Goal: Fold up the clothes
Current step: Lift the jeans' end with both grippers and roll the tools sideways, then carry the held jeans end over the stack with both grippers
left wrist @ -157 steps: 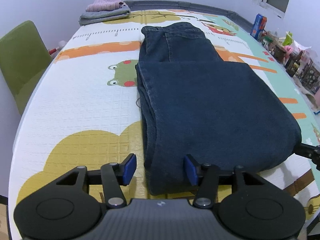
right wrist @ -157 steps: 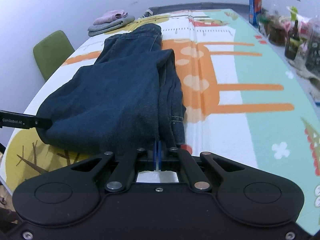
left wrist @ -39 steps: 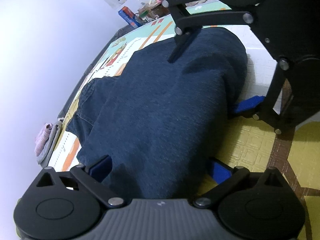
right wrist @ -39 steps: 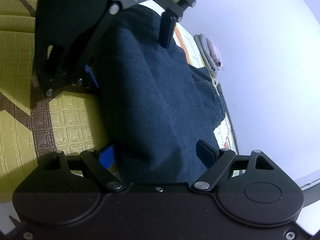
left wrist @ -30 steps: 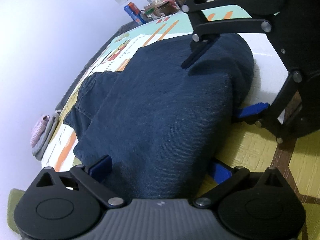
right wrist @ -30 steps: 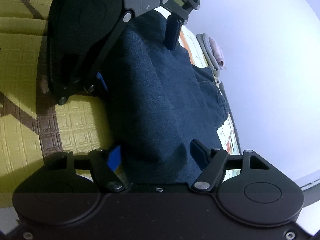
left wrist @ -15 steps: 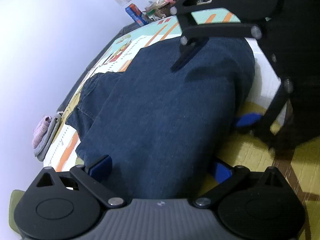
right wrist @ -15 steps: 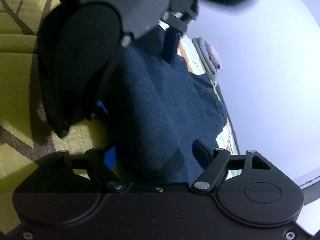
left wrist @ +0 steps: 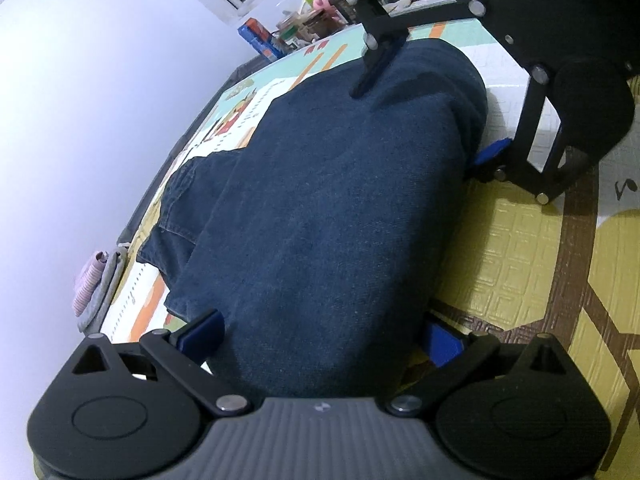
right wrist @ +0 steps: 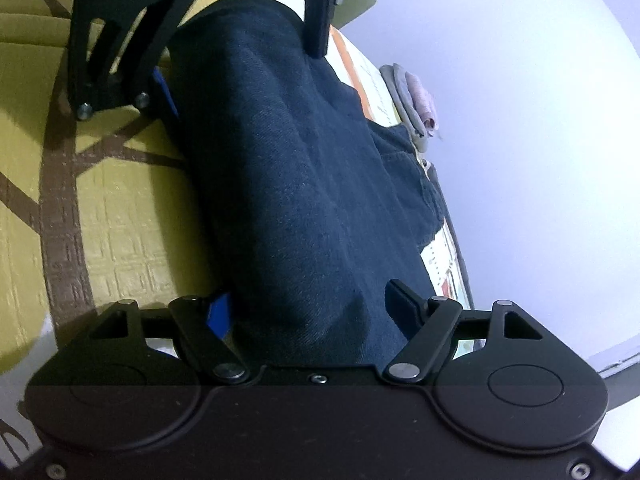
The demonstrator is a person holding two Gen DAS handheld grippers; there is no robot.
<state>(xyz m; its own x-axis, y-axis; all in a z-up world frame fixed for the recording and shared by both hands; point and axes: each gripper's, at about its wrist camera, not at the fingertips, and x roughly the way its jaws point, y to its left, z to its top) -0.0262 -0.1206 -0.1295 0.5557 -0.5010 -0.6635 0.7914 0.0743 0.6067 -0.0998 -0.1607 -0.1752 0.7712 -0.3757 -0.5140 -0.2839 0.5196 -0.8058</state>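
The left hand-held gripper (left wrist: 320, 336) straddles the folded end of a pair of dark blue jeans (left wrist: 320, 208). Its two blue pads sit on either side of the thick denim roll, one above the cloth and one low against the mat, with the jaws spread wide. Whether the pads actually press into the fabric cannot be told from the left wrist view, since the denim bulges over both of them.

The right hand-held gripper (right wrist: 308, 312) faces it from the opposite end of the same fold. Its jaws also stand wide around the denim, one blue pad low at the mat and one black fingertip on top of the cloth. Here too the contact is unclear, so a firm grip cannot be confirmed.

In each wrist view the other tool shows at the far end of the bundle, its black linkage reaching over the jeans.

The jeans lie folded on a padded play mat (left wrist: 520, 264) that covers the counter. The mat shows a yellow-green tree with brown branches near the grippers and orange and teal prints farther off. The waistband end of the jeans stretches away toward the far side.

Beyond it, near the mat's edge, sits a small stack of folded clothes (left wrist: 94, 280) in grey and pink. Boxes and bottles (left wrist: 288, 32) crowd the far corner by the wall.
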